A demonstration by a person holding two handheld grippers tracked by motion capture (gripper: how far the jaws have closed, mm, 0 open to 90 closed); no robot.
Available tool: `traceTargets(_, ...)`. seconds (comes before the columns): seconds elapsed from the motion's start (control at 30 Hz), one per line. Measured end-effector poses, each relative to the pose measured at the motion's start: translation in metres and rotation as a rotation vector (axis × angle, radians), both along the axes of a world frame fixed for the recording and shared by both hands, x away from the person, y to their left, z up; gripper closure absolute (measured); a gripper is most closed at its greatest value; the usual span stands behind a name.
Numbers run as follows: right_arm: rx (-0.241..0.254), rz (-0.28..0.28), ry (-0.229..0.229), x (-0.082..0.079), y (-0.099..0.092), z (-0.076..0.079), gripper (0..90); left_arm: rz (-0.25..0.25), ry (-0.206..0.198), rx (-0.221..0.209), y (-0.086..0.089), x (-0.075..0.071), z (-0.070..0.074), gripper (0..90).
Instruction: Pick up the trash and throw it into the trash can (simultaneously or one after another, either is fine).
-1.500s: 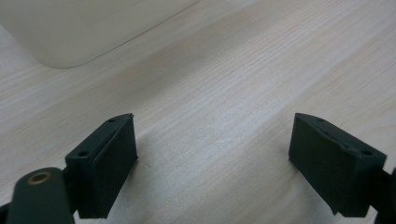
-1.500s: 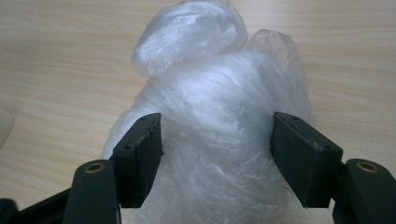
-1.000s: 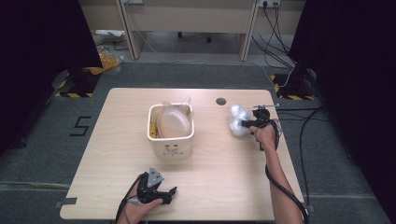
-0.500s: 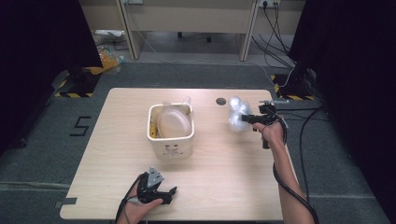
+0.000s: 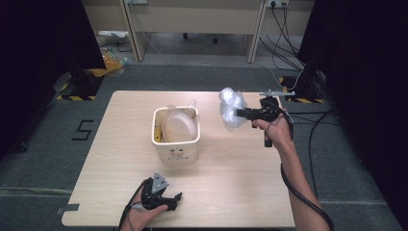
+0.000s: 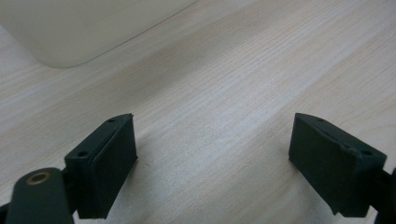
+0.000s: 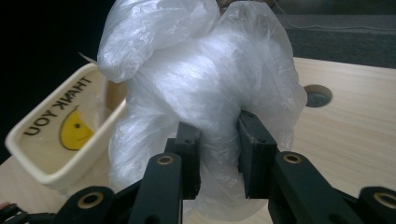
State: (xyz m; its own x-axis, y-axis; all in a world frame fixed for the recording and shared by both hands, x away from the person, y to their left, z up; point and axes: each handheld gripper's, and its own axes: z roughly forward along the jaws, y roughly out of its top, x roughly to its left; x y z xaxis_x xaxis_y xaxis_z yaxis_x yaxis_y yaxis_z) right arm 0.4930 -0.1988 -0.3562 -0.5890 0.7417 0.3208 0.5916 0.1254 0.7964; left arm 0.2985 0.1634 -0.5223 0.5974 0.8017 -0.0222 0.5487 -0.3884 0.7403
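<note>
The right gripper, clenched on a crumpled plastic bag, holds it above the table, well to the right of the bin, its jaws pointing toward that bin.

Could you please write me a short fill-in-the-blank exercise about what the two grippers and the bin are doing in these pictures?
1. The right gripper is shut on a crumpled clear plastic ____.
2. The left gripper rests low over the table with its jaws ____.
3. The printed words on the cream bin read THANK ____.

Missing words: bag; open; YOU
</note>
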Motion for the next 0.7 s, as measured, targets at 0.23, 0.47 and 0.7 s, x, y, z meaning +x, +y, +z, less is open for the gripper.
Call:
traceTargets(0.23, 0.012, 0.079, -0.037, -0.007, 0.029, 0.023, 72.5, 0.002, -0.003, -0.001, 0.000, 0.000, 0.000, 14.2)
traceTargets(0.47, 0.014, 0.164, -0.045, -0.011, 0.066, 0.036, 72.6, 0.004, -0.004, -0.004, 0.000, 0.000, 0.000, 14.2)
traceTargets(0.7, 0.019, 0.226, -0.038, -0.012, 0.094, 0.039, 72.5, 0.005, -0.003, -0.005, 0.000, 0.000, 0.000, 14.1)
